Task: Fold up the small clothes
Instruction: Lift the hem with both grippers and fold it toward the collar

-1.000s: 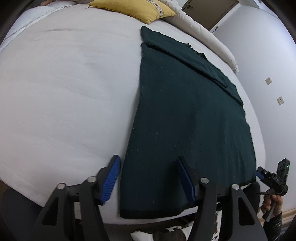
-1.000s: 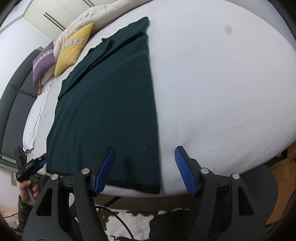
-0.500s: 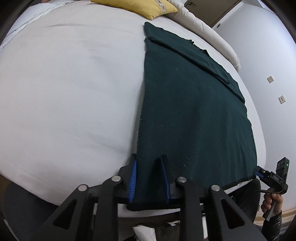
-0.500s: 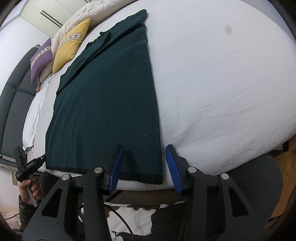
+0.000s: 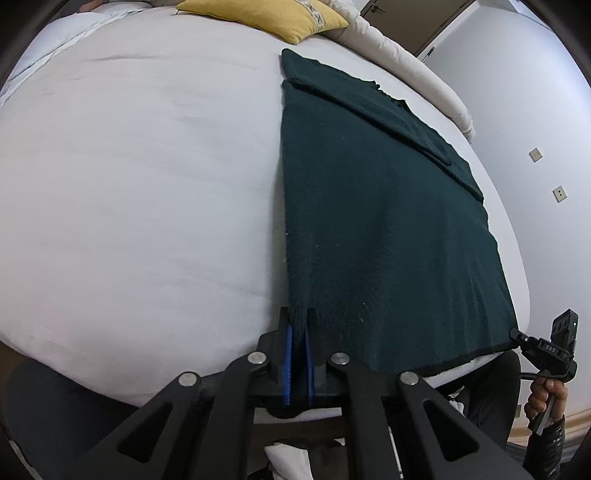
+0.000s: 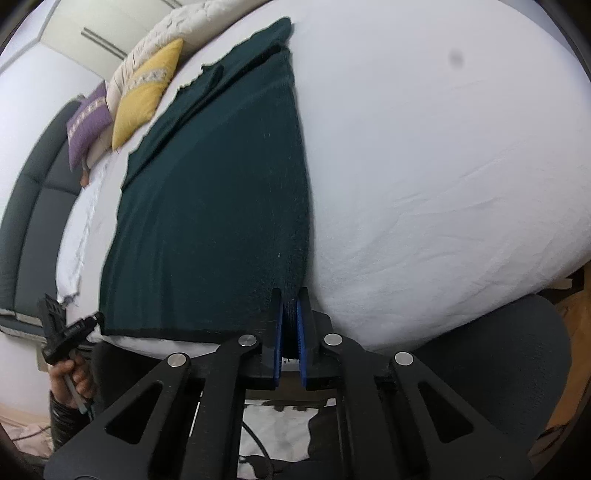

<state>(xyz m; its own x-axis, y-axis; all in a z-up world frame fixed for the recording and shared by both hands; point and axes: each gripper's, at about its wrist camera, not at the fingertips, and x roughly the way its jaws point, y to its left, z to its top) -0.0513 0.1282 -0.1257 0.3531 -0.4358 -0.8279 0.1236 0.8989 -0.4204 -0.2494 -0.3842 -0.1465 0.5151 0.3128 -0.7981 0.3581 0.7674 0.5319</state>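
A dark green knit garment (image 5: 384, 206) lies flat on the white bed (image 5: 140, 184), its sleeves folded across the far end. My left gripper (image 5: 298, 317) is shut on the garment's near left hem corner. In the right wrist view the garment (image 6: 221, 206) runs away from me, and my right gripper (image 6: 290, 295) is shut on its near right hem corner. Each gripper also shows in the other's view at the far hem corner: the right one (image 5: 517, 334) and the left one (image 6: 94, 317).
A yellow pillow (image 5: 266, 14) and a cream duvet (image 5: 410, 55) lie at the head of the bed. A purple pillow (image 6: 88, 122) and a dark headboard (image 6: 29, 206) show at left. The bed edge runs just under both grippers. Wall sockets (image 5: 559, 192) are at right.
Both grippers went from wide open around the hem corners to shut on them. Both moved slightly forward onto the garment's near edge.
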